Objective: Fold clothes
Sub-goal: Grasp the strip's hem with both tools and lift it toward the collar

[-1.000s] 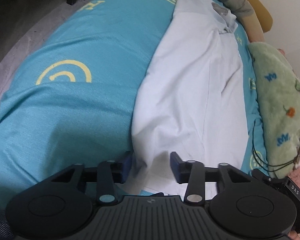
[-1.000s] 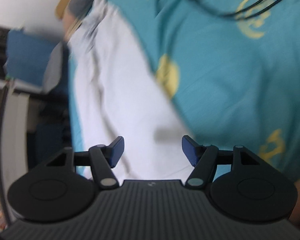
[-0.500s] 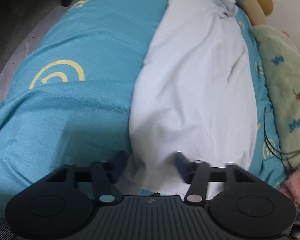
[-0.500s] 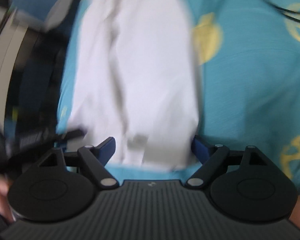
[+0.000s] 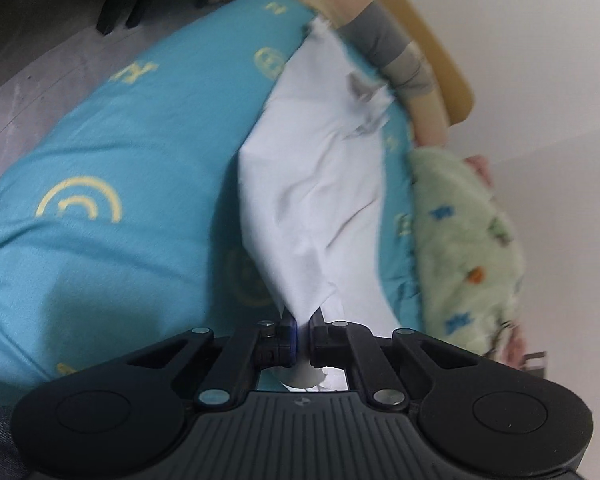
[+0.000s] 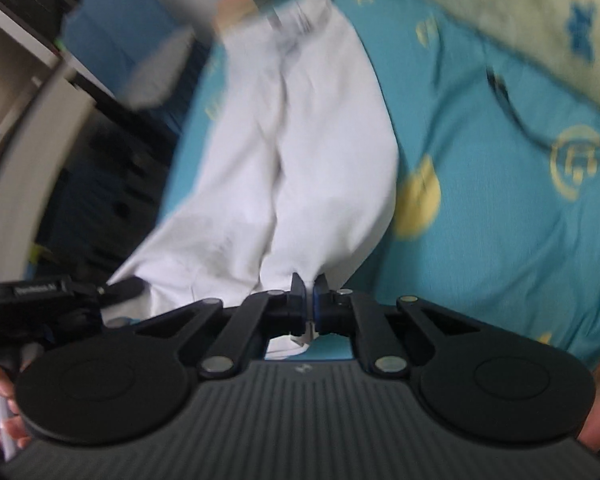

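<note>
Left gripper [image 5: 304,322] and right gripper [image 6: 309,298], each clamped on the near hem of the white garment [image 5: 320,184], which runs toward 12 o'clock along the teal bed [image 5: 112,152]. Green blanket [image 5: 460,248] lies at 3 o'clock in the left view, beside the garment.

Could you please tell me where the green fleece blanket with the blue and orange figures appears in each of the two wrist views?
Left wrist view: the green fleece blanket runs down the right side, beside the white garment.
Right wrist view: it fills the upper right corner, blurred.
Shared landmark: the turquoise bedsheet with yellow prints, which lies under both.
</note>
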The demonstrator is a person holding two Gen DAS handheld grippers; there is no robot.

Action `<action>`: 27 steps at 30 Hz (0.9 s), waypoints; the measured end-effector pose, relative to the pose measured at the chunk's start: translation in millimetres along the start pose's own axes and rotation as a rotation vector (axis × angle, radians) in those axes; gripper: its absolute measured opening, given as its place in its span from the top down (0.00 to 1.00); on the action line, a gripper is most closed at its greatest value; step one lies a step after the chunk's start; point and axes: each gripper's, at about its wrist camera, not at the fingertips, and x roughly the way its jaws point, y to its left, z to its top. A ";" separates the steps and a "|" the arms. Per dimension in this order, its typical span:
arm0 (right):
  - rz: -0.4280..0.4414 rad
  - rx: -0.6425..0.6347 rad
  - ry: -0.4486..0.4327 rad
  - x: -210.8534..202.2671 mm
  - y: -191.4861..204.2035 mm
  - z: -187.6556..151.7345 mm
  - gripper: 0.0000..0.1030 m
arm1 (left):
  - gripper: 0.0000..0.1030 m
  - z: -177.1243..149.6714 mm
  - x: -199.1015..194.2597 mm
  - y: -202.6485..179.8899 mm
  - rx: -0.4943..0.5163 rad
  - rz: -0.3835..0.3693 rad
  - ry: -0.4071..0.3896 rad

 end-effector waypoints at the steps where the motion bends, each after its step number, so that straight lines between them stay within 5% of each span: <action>1: 0.013 -0.015 -0.027 -13.0 5.9 8.1 0.94 | 0.95 4.5 -8.5 -10.2 0.009 -0.018 -0.020; 9: 0.088 -0.222 -0.185 -100.2 43.7 38.0 0.94 | 0.95 -4.1 -72.3 -48.6 0.077 -0.137 -0.072; 18: 0.121 -0.315 -0.177 -129.1 26.5 -42.5 0.94 | 0.95 -88.7 -99.5 -6.2 0.125 -0.115 -0.026; 22: 0.129 -0.290 -0.154 -118.8 22.5 -52.8 0.94 | 0.95 -84.7 -86.9 -2.1 0.132 -0.098 -0.031; 27: 0.106 -0.282 -0.211 -102.0 23.7 -14.7 0.94 | 0.95 -47.0 -62.2 -19.2 0.180 -0.073 -0.065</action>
